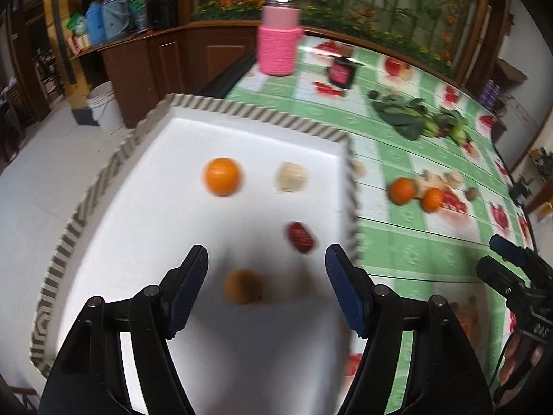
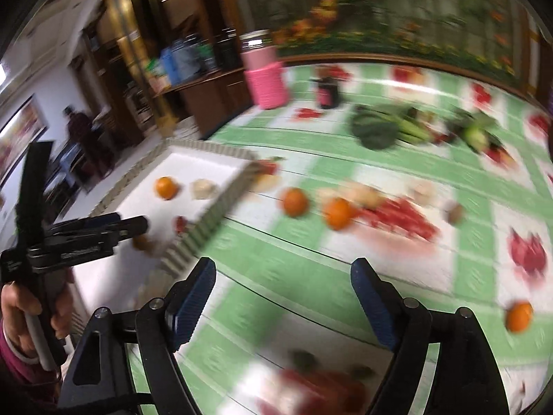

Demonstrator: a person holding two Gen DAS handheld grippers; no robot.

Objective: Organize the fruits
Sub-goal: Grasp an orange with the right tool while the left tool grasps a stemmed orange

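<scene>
Left claw (image 1: 266,259) stood released over the white tray (image 1: 103,186), brown fruit (image 1: 242,287) lying untouched below it. Right claw (image 2: 283,273) spread empty above the desk (image 2: 276,259); oranges (image 2: 295,201) lay farther off.

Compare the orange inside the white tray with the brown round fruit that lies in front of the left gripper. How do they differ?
The orange is bright orange; the brown fruit is dull brown. The orange looks somewhat larger than the brown fruit. The orange lies toward the far side of the tray, beside a pale lump, while the brown fruit lies nearest the left gripper, in its shadow. Both are roundish, rest on the tray floor, and neither is held.
</scene>
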